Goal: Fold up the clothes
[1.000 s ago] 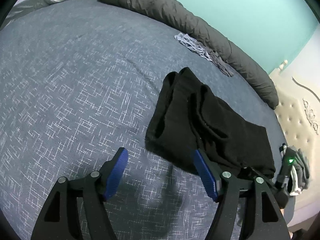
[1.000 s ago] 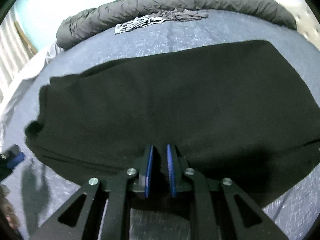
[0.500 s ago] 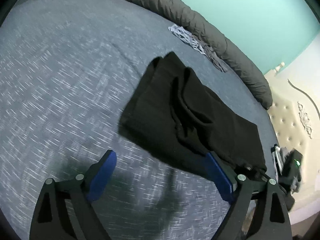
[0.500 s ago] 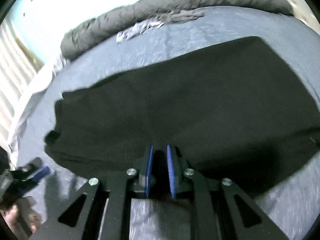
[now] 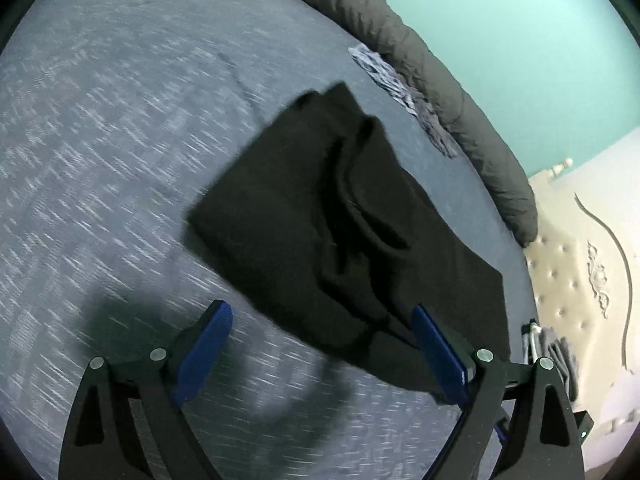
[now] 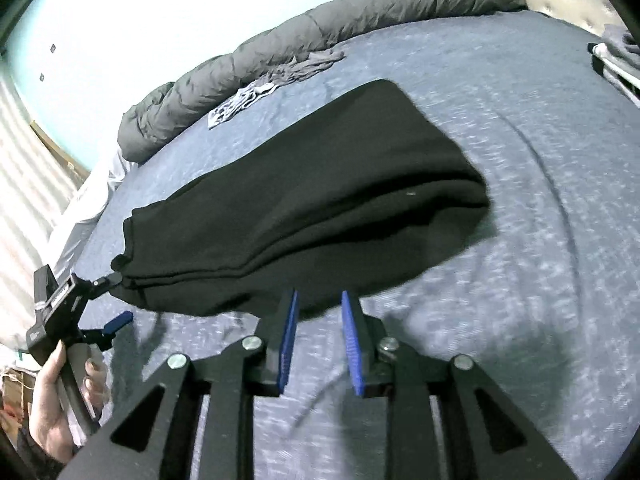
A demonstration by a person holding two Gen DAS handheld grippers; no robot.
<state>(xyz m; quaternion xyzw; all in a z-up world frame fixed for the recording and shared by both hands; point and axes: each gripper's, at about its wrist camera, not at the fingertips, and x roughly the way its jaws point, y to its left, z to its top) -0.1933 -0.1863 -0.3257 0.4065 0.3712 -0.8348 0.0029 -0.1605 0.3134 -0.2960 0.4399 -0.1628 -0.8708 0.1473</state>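
The folded black knit garment (image 6: 304, 208) lay flat on the blue-grey flecked bed sheet (image 5: 100, 160), near the rolled grey duvet (image 6: 320, 40). The left gripper (image 5: 322, 350) had just opened wide, its fingers empty, one beside the garment's near edge. The right gripper (image 6: 316, 340) had just parted slightly, nothing between its fingers, hovering just short of the hem. Risk: a careless re-grasp could pinch only the top layer, so the stacked folds would slide apart.
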